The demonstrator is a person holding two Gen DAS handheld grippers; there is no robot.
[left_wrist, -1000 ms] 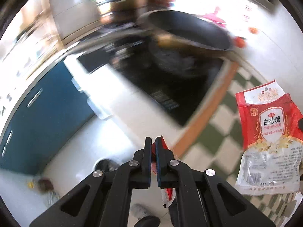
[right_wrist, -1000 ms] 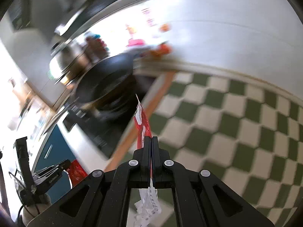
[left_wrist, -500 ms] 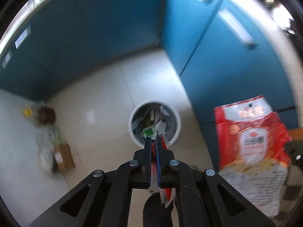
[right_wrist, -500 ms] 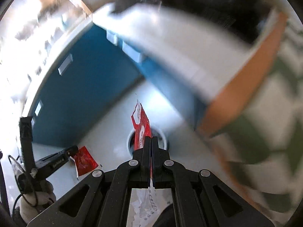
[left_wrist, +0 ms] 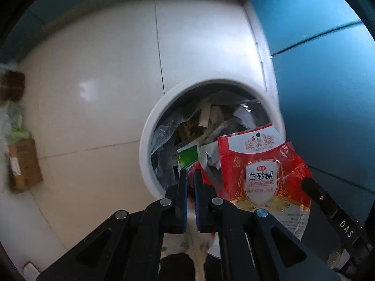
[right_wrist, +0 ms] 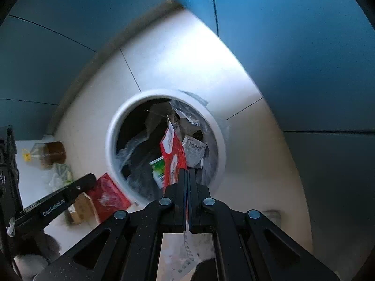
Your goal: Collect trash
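The right claw (right_wrist: 187,175) is pressed together on a red sugar bag (right_wrist: 172,154), held over the white trash bin (right_wrist: 110,145). The left claw (left_wrist: 190,175) is slightly spread around a small red wrapper (right_wrist: 106,194), beside the bin's rim.

Sugar bag (left_wrist: 260,175): glossy crinkly plastic film, red w/ white. Bin (right_wrist: 112,145): smooth white plastic, clear film liner inside. Floor (left_wrist: 105,82): glossy pale tiles. Cabinets (right_wrist: 304,46): matt blue. Both claws (left_wrist: 190,175) (right_wrist: 188,173): matt black plastic w/ shiny metal rivets. Cardboard box (left_wrist: 23,164): dull brown

Bin (right_wrist: 112,145) on floor (right_wrist: 164,70) beside cabinets (right_wrist: 304,58)
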